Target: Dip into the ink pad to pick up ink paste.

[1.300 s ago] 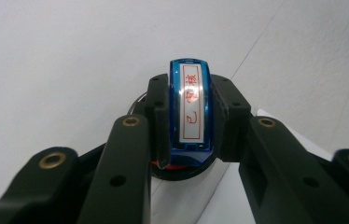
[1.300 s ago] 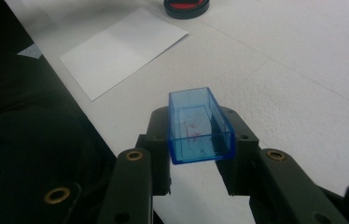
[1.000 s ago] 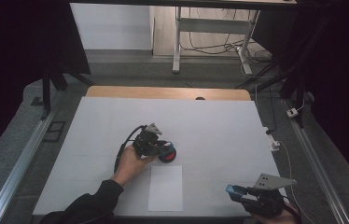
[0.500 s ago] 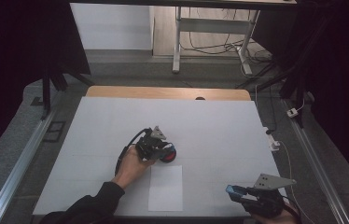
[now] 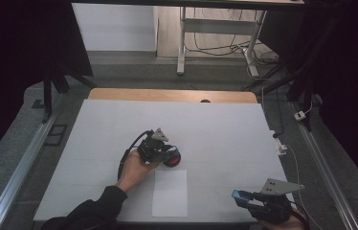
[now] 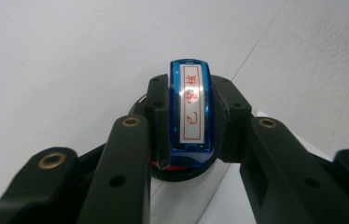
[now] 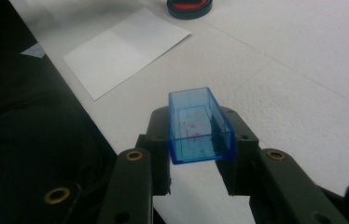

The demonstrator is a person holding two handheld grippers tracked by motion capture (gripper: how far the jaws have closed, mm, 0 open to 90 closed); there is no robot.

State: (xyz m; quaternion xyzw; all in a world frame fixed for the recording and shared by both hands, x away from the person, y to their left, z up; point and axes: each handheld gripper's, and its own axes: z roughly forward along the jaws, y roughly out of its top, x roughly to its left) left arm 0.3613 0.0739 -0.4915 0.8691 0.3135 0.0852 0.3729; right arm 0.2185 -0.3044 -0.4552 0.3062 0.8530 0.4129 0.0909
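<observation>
Now L gripper pinches stamp over ink pad; R gripper clamps blue cap.

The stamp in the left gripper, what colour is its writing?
Red writing on a white label, framed in blue; the stamp shows best in the left gripper view.

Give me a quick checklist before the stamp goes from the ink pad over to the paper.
1. Stamp clamped in left gripper: ok.
2. Stamp over the ink pad: ok.
3. Stamp face inked: cannot tell, it faces down.
4. Blue cap held aside in right gripper, off the paper: ok.
5. White paper lies flat and bare on the table: ok.
6. Path from pad to paper free of things: ok.
</observation>
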